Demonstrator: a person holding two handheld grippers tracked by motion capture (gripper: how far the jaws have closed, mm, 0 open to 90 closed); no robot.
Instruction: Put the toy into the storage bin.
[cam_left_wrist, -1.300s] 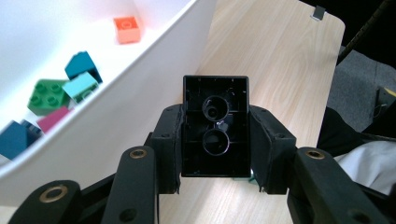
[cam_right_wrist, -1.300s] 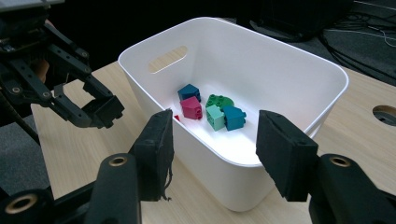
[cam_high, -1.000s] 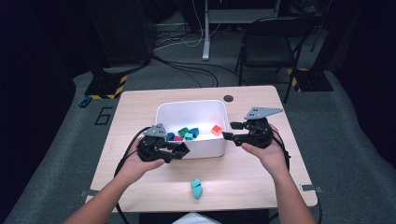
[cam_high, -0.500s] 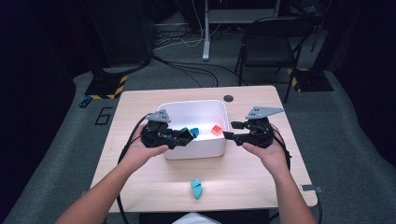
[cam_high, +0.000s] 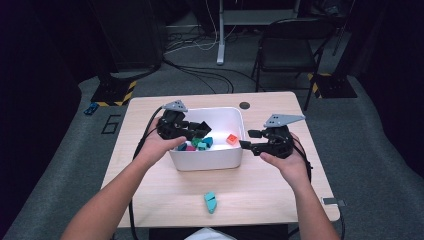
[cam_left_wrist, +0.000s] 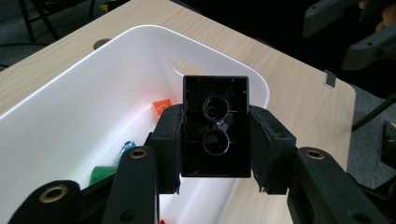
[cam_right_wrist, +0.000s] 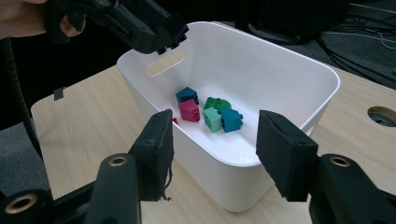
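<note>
1. Left gripper (cam_high: 192, 131): held over the left part of the white bin (cam_high: 235, 161), above its inside. Jaws clenched on 1 black brick (cam_left_wrist: 215, 126), hollow underside with 2 round sockets facing the left gripper view, one pad against each side. In the right gripper view the same gripper (cam_right_wrist: 161, 35) hangs over the bin's far-left rim, by the handle slot.

2. White bin: rectangular, rounded corners, standing mid-table on the wooden table (cam_high: 280, 185). Contents, left to right in the high view:
- 1 magenta brick (cam_high: 190, 147), near the left wall, partly under the left gripper.
- 1 green brick (cam_high: 197, 142), just beside it.
- 2 teal bricks (cam_high: 204, 143), close together and just right of the green one; whether they touch cannot be told.
- 1 orange brick (cam_high: 231, 139), alone toward the right wall, apart from the cluster.
The right gripper view adds 1 dark blue brick (cam_right_wrist: 187, 95), just beside the magenta one.

3. Loose teal piece (cam_high: 210, 201): on the bare tabletop, near side, well apart from the bin.

4. Right gripper (cam_high: 246, 139): just outside the bin's right wall, pointing left at it. Jaws released, nothing between the pads (cam_right_wrist: 155, 156); the bin's near corner shows in the gap, not touched.
</note>
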